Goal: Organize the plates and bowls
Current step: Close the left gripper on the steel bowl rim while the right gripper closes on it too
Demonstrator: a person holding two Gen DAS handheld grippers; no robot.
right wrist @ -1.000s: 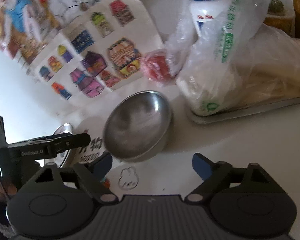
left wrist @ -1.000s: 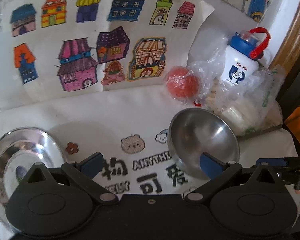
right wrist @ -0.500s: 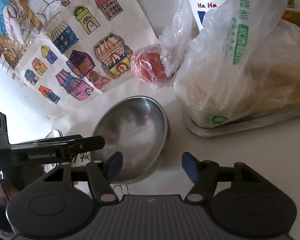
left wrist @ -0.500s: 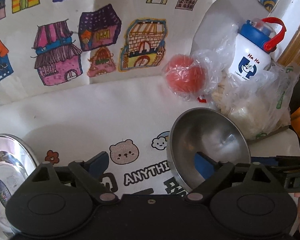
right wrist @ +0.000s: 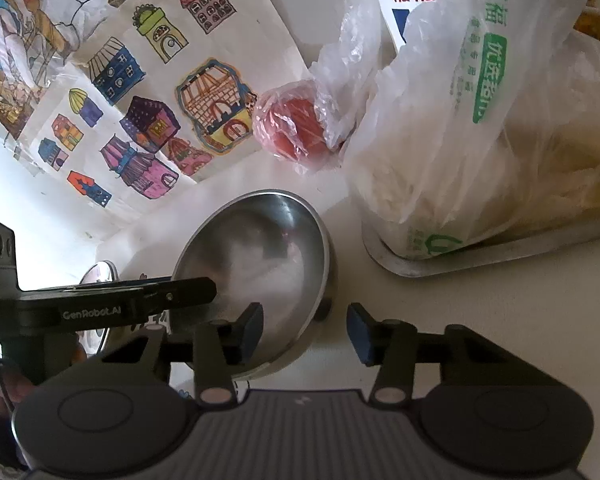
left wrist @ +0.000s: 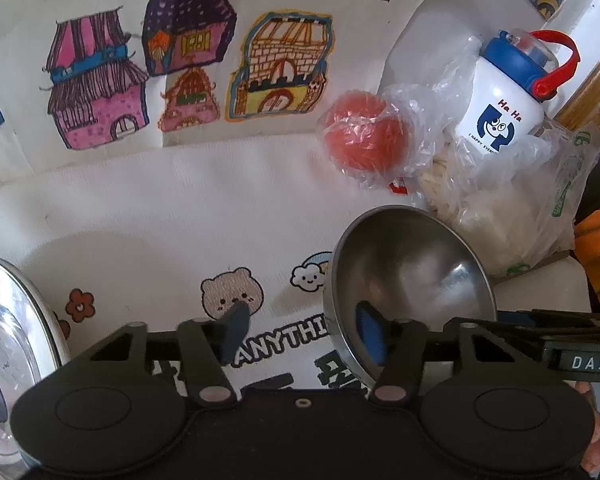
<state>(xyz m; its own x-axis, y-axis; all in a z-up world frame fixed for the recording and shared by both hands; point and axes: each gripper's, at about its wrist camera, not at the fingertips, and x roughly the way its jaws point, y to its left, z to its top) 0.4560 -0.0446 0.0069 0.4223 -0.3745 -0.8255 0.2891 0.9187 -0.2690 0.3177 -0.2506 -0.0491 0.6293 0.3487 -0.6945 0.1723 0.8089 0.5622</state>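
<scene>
A stainless steel bowl (left wrist: 410, 276) sits on the table (left wrist: 160, 216), on a white cloth printed with a bear and letters, near a steel plate (left wrist: 8, 344) at the left edge of the left wrist view. Both grippers straddle the bowl's rim from opposite sides. The left gripper (left wrist: 302, 334) has one blue pad inside the bowl and the other outside over the cloth; its jaws are closing, with the rim between them but not yet pinched. The right gripper (right wrist: 306, 330) likewise has its left pad inside the bowl and its right pad outside over the bare table; its jaws are closing too, still apart from the wall. Behind the bowl lie a bagged tomato (left wrist: 362, 140), a white bottle (left wrist: 504, 108) and a food bag on a metal tray (right wrist: 492, 252).
</scene>
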